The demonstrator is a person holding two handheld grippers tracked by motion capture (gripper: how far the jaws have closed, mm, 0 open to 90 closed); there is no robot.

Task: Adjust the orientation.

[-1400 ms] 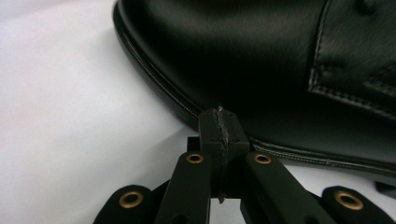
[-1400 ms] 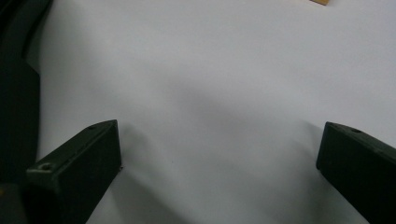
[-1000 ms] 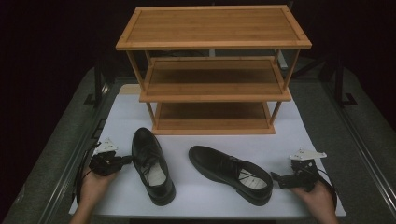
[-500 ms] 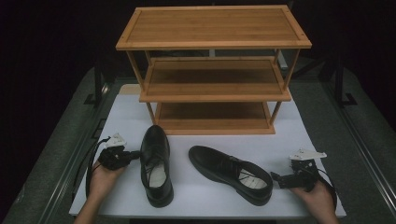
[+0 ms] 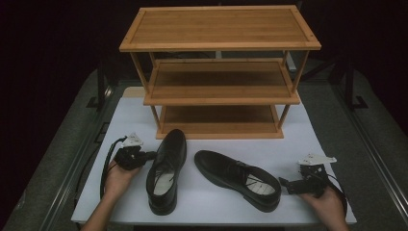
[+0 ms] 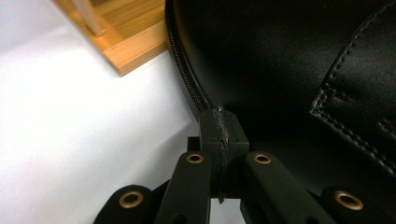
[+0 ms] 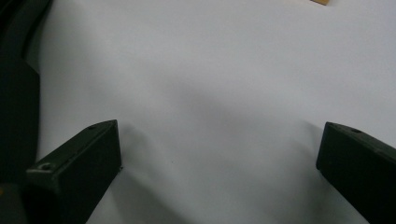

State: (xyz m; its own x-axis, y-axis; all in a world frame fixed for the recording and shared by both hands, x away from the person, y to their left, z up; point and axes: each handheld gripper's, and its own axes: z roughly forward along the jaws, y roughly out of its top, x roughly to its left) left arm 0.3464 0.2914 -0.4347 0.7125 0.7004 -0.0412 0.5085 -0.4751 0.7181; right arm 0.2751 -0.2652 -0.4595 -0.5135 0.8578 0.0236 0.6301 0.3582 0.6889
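Two black leather shoes lie on the white table top [image 5: 308, 144] in front of a bamboo rack. The left shoe [image 5: 166, 171] points its toe at the rack. The other shoe [image 5: 238, 178] lies slantwise, heel toward the right hand. My left gripper [image 5: 150, 155] is shut, and its joined tips touch the left shoe's side. In the left gripper view the shut gripper [image 6: 223, 122] meets the shoe [image 6: 280, 60] at the stitched sole edge. My right gripper [image 5: 285, 184] rests just behind the slanted shoe's heel. In the right gripper view that gripper [image 7: 219, 144] stands open over bare table.
A three-tier bamboo rack [image 5: 219, 91] stands at the back of the table, all its shelves bare; its lowest corner [image 6: 135, 42] is close to the left shoe's toe. Dark rails run along both sides of the table. A shoe edge [image 7: 14, 93] shows at the far left.
The left gripper has moved right and toward the rack, and the left shoe has swung with it, toe now aimed at the rack. The right gripper and the slanted shoe have stayed put.
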